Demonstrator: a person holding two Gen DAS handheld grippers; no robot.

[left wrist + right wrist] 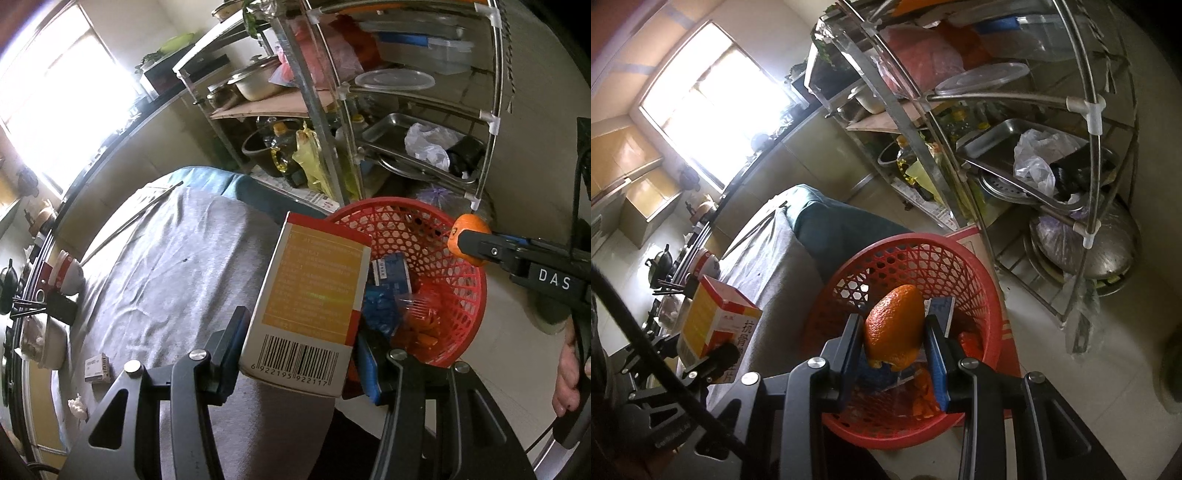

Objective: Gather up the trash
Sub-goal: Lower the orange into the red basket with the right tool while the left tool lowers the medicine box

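Observation:
My left gripper (299,332) is shut on a yellow and red carton box (310,295) with a barcode, held above the table edge beside the red mesh basket (469,295). The box also shows in the right wrist view (713,317). My right gripper (892,339) is shut on an orange peel (894,328) and holds it over the red basket (982,295). The peel and right gripper also show in the left wrist view (469,236) above the basket's far rim. The basket holds a blue box (389,273), blue wrappers and orange peel pieces.
A table with a grey cloth (177,280) lies at the left, with a small white box (96,367), a crumpled tissue (77,406) and bowls (66,275) on it. A metal rack (406,110) with pots, trays and bags stands behind the basket. Tiled floor (1089,369) is at the right.

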